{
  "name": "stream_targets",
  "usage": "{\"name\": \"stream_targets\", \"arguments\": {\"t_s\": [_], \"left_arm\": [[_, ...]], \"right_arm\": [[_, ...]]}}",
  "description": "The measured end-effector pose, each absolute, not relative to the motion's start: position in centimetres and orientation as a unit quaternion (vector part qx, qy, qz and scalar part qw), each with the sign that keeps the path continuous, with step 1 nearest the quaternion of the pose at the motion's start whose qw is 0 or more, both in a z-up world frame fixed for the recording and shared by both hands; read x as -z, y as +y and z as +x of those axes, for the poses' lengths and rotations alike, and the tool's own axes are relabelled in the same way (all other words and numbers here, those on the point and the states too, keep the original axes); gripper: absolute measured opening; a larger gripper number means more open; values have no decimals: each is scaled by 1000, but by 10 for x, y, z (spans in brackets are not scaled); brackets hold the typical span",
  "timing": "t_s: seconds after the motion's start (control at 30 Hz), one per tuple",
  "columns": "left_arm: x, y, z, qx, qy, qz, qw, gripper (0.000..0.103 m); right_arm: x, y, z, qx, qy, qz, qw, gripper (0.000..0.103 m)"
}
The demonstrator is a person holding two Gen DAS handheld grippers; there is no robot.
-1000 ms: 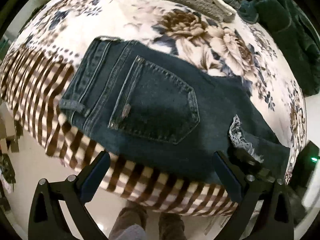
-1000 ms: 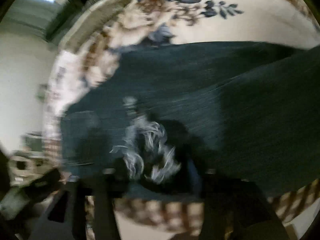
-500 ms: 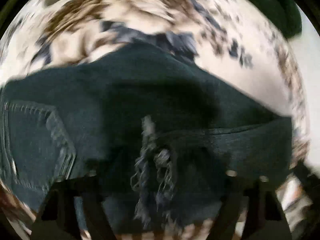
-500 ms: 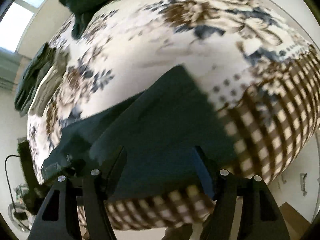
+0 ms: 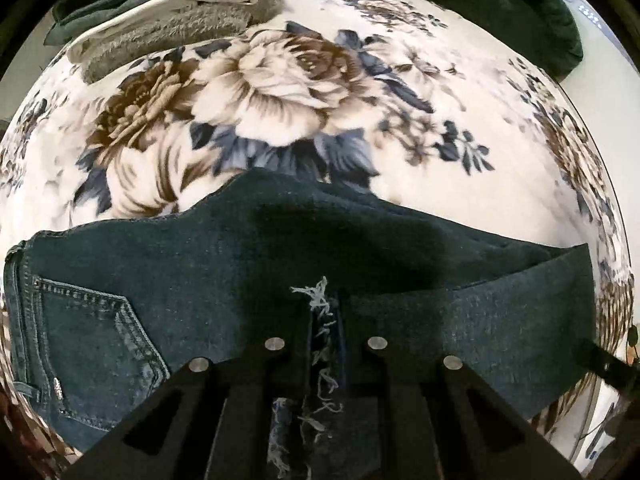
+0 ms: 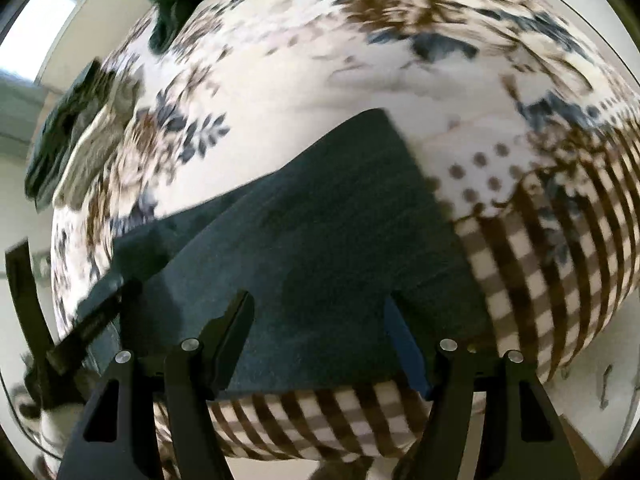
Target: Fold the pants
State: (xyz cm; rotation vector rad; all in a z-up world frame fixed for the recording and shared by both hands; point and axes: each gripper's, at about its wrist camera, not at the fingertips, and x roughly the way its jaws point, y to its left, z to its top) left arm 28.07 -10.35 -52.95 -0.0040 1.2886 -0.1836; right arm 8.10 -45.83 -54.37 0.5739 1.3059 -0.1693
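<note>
Dark blue jeans [image 5: 224, 280] lie flat on a floral bedspread [image 5: 280, 80], back pocket [image 5: 88, 344] at the lower left. My left gripper [image 5: 324, 320] is shut on the frayed leg hem [image 5: 320, 308] of the jeans, near their middle. In the right wrist view the folded jeans [image 6: 320, 240] lie near the bed's front edge. My right gripper [image 6: 320, 312] is open and empty above the denim near that edge. The left gripper shows at the far left of the right wrist view [image 6: 88, 328].
A stack of folded clothes [image 5: 168, 12] lies at the back left of the bed. A dark green garment [image 5: 500, 8] lies at the back right. The checked border of the bedspread [image 6: 540, 280] hangs over the front edge; floor below.
My left gripper has moved right along the jeans to the frayed hem and shut on it. My right gripper has let go of the hem, opened and moved away to the right.
</note>
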Motion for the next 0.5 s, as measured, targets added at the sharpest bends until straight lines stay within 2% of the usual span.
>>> {"name": "stream_targets", "arguments": {"t_s": [0.07,0.13,0.2,0.27,0.3,0.33,0.5], "left_arm": [[534,-98,281,85,615,-31,783,13],[528,-81,276,74,622,-72,776,26],[517,-60,263,55,614,-112,779,29],[508,-36,244,41,608,-155,777,54],[504,-24,235,36,608,-174,774,78],[501,-11,224,32,603,-195,773,86],[483,54,176,-9,556,-297,776,86]], "right_arm": [[549,-450,85,67,610,236,754,74],[556,-444,88,66,626,208,748,74],[559,-440,92,66,638,184,745,74],[555,-436,94,68,639,170,747,74],[553,-434,95,68,640,164,748,74],[551,-431,95,67,640,160,749,74],[547,-408,99,53,651,155,741,75]]}}
